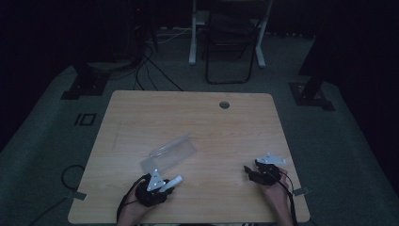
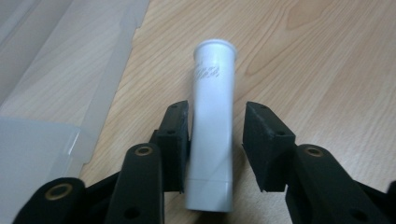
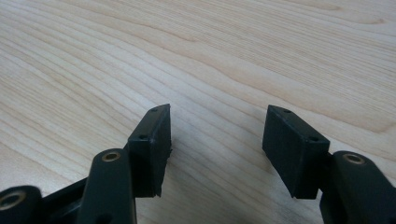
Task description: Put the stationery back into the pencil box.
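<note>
The white tube (image 2: 212,126) lies on the worktop (image 1: 235,136) just right of the clear plastic case (image 1: 170,155), which sits open near the worktop's middle. The left gripper (image 2: 215,140) straddles the tube. One finger (image 2: 175,140) touches the tube's side; the other (image 2: 266,144) stands off it with a visible gap, so the fingers are narrow around the tube but not clamped on it. The tube runs forward between them, its flared end pointing away from the hand and its base low between the finger roots.

The main risk, as I judge it, is an uneven close. With one finger already against the tube, the other would push it sideways as it arrives, and a smooth round tube could roll or squirt forward out of the fingers, toward the case or across the bare wood. The tube also lies slightly skewed to the fingers, so the pads may bite on a slant and let it pivot when lifted. A lift begun before both pads press would simply leave it behind.

The right gripper (image 3: 215,144) hovers over bare worktop, well right of the case, its fingers wide with nothing between them. It is too far off to steady the tube or the light case if either shifts.
</note>
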A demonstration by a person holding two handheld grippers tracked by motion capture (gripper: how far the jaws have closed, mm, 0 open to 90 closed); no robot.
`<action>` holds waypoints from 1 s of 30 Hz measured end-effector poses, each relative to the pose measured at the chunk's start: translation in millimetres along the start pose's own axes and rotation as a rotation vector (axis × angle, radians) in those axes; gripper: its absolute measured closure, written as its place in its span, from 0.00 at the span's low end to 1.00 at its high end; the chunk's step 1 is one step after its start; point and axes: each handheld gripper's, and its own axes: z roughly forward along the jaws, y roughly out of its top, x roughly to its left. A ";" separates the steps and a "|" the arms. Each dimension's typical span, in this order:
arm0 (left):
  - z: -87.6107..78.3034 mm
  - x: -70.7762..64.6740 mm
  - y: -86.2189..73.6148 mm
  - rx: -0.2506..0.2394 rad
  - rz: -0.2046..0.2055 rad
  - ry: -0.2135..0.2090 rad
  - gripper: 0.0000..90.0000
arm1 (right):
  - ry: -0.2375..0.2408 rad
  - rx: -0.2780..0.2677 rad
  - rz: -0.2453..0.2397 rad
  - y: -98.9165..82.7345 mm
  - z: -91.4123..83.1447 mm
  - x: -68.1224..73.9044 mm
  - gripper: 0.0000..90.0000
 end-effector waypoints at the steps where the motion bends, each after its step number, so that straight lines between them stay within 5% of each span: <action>1: 0.0 0.0 0.0 0.000 0.000 0.000 0.71 | 0.000 0.000 0.000 0.0 0.0 0.0 0.47; 30: 0.3 -1.4 2.6 0.002 0.043 -0.010 0.78 | -0.017 -0.011 0.050 -5.2 -4.3 -16.1 0.46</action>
